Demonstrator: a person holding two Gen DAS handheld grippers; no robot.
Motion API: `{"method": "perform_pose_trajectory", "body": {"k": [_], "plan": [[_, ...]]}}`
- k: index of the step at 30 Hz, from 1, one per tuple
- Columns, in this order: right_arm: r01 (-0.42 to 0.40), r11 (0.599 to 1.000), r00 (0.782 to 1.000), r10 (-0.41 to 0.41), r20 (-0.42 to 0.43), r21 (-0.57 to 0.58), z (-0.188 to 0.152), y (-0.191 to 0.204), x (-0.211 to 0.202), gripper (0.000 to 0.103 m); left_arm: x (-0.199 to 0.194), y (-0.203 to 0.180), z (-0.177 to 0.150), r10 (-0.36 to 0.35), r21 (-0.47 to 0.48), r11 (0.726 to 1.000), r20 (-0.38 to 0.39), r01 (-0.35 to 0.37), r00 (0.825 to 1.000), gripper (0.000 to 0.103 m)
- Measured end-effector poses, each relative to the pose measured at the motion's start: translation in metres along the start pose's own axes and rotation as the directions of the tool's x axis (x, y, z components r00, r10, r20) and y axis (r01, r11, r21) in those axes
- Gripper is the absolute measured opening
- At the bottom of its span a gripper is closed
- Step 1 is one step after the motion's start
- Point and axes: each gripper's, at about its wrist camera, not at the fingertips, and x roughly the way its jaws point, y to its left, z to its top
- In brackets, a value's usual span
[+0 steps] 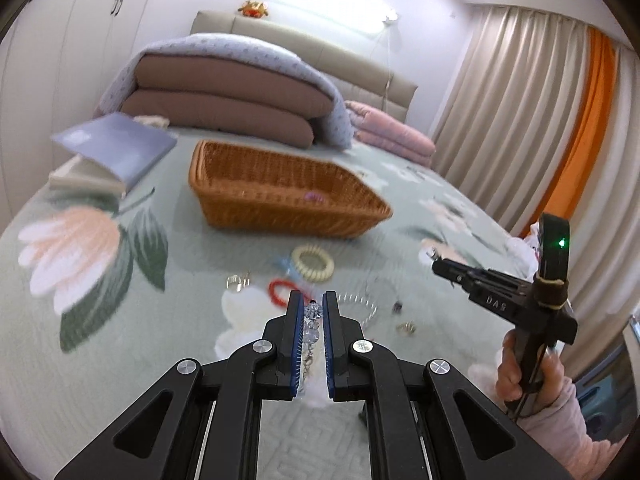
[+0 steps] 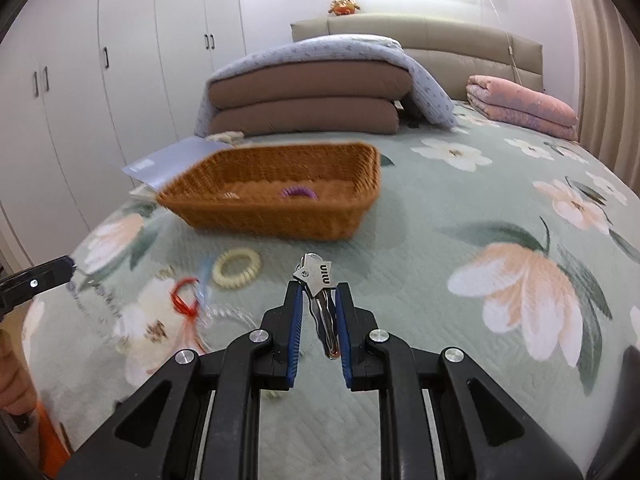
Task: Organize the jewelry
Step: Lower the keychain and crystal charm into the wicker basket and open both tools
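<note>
Left gripper (image 1: 311, 303) pinching a crystal bead bracelet (image 1: 312, 322); wicker basket (image 1: 280, 200) at twelve o'clock, long axis across. Right gripper (image 2: 319, 294) clamped on a silver clasp piece (image 2: 318, 280); basket (image 2: 276, 204) at eleven o'clock, about equally near.

Pale green quilted bedspread (image 2: 420, 220), printed with white and peach flowers on dark green leaves. Orange-brown woven wicker basket (image 2: 272, 196) holding a purple coil hair tie (image 2: 298, 192). In front of the basket: cream coil hair tie (image 2: 237, 268), red coil hair tie (image 2: 185, 296). Behind it: brown folded cushions (image 2: 306, 100) under a grey-blue dotted quilt (image 2: 320, 50); beside those, a pink folded quilt (image 2: 520, 104).
</note>
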Motion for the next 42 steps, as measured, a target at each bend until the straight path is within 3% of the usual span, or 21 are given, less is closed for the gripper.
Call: {"method": "perform_pose_trajectory", "body": {"k": [10,14,18,26,35,37,38,39,40,42], "plan": [[0.0,0.999,0.995,0.003,0.101,-0.039,0.093,0.02,0.029,0.018,0.017,-0.019,0.097,0.005,0.106,0.994,0.135,-0.02,0.991,0.009],[-0.014,1.0,0.997,0.014,0.077,0.003,0.119,0.017,0.073,0.018,0.047,-0.018,0.134,0.04,0.112,0.992,0.168,-0.059,0.985,0.009],[-0.02,0.999,1.0,0.019,0.018,0.037,0.124,0.009,0.118,0.018,0.091,-0.003,0.154,0.056,0.082,0.994,0.14,-0.068,0.989,0.009],[-0.003,0.999,0.995,0.008,-0.1,0.053,0.108,-0.001,0.169,0.018,0.18,0.018,0.142,0.054,0.045,0.998,0.012,-0.054,0.998,0.009],[-0.044,0.991,0.99,0.059,-0.125,0.123,0.1,-0.013,0.175,0.02,0.198,0.018,0.132,0.065,0.059,0.996,-0.055,-0.061,0.996,0.01],[-0.055,0.99,0.992,0.07,-0.11,0.133,0.1,-0.017,0.172,0.024,0.196,0.021,0.133,0.05,0.048,0.998,-0.062,-0.047,0.997,0.016],[-0.063,0.988,0.992,0.077,-0.1,0.139,0.101,-0.019,0.17,0.032,0.195,0.021,0.133,0.04,0.043,0.998,-0.062,-0.037,0.997,0.02],[-0.066,0.987,0.992,0.08,-0.093,0.144,0.1,-0.019,0.167,0.043,0.195,0.023,0.134,0.038,0.042,0.998,-0.06,-0.035,0.997,0.034],[-0.07,0.986,0.993,0.083,-0.083,0.15,0.1,-0.02,0.165,0.045,0.193,0.022,0.134,0.04,0.041,0.998,-0.056,-0.038,0.998,0.051],[-0.073,0.985,0.994,0.084,-0.063,0.158,0.1,-0.023,0.16,0.045,0.189,0.02,0.135,0.041,0.045,0.998,-0.032,-0.04,0.999,0.056]]}}
